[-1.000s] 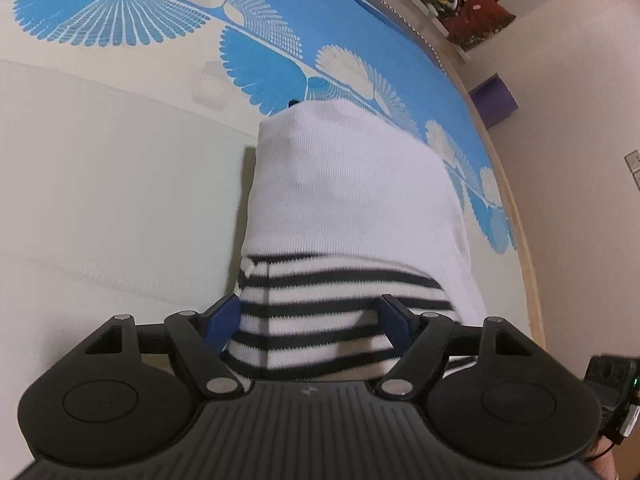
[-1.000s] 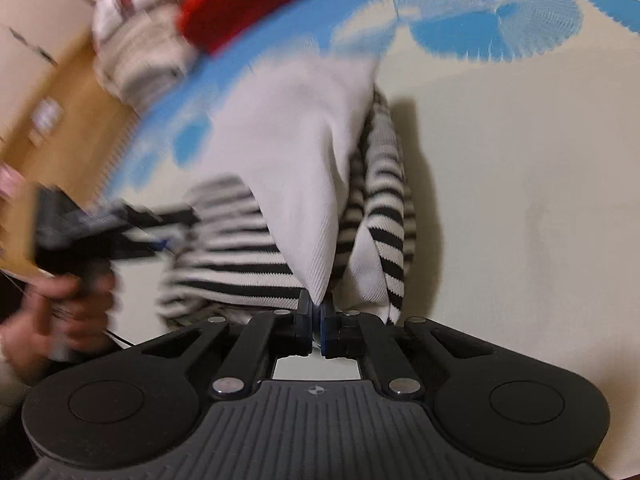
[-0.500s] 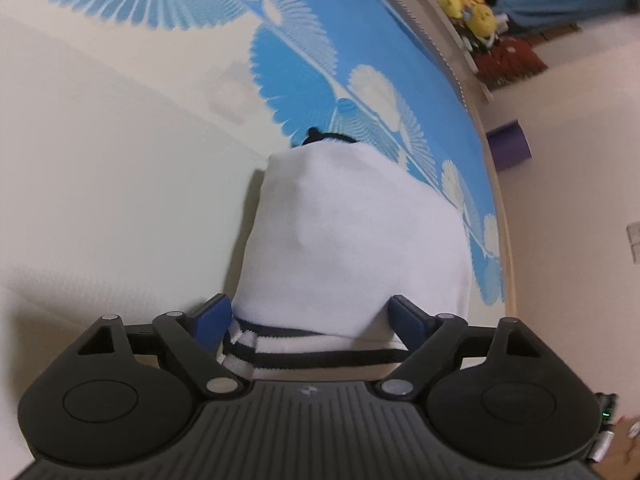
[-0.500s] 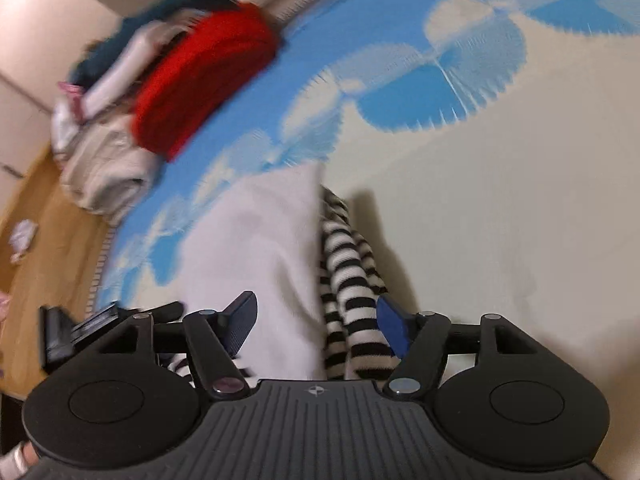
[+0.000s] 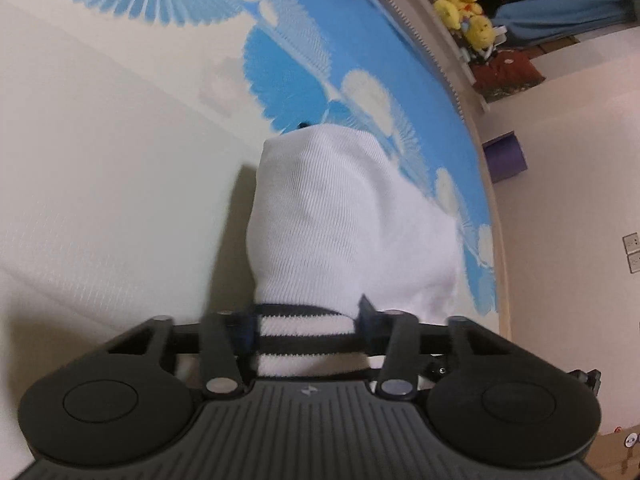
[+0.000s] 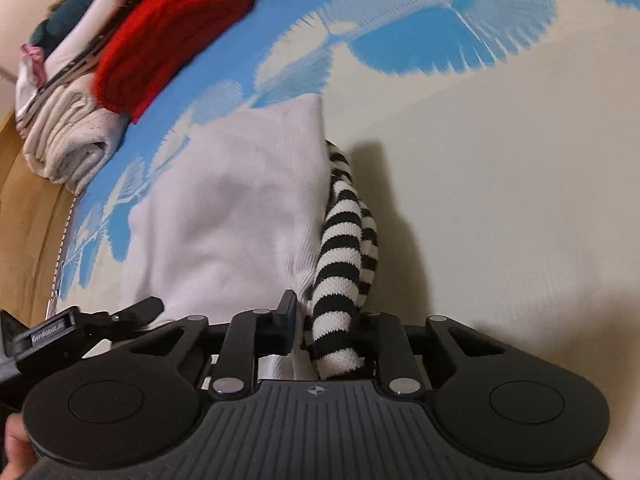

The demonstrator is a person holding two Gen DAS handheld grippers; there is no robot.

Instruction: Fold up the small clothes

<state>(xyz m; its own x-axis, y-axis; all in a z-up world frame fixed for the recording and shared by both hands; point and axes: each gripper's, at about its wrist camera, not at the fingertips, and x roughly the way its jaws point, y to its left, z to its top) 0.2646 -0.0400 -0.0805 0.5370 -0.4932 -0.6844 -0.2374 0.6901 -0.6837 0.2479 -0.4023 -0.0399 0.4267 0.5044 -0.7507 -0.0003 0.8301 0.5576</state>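
A small garment with a white ribbed body (image 5: 344,224) and black-and-white striped parts (image 5: 308,336) lies folded on the blue-and-cream mat (image 5: 100,160). My left gripper (image 5: 306,326) is open, its fingers on either side of the garment's striped edge. In the right wrist view the white body (image 6: 232,216) lies left and a striped sleeve (image 6: 344,256) runs down its right side. My right gripper (image 6: 326,322) is open, its fingers either side of the sleeve end. The other gripper's tip (image 6: 100,320) shows at the garment's left edge.
A stack of folded clothes, red (image 6: 168,32) over cream (image 6: 68,136), lies on the mat's far left edge. Wooden floor (image 6: 28,208) borders the mat. Yellow plush toys (image 5: 464,12) and a purple box (image 5: 506,156) stand by the wall.
My right gripper has let go of the white fabric corner and opened, then narrowed around the striped sleeve. My left gripper's fingers have come closer together around the striped edge. The white layer now lies flat.
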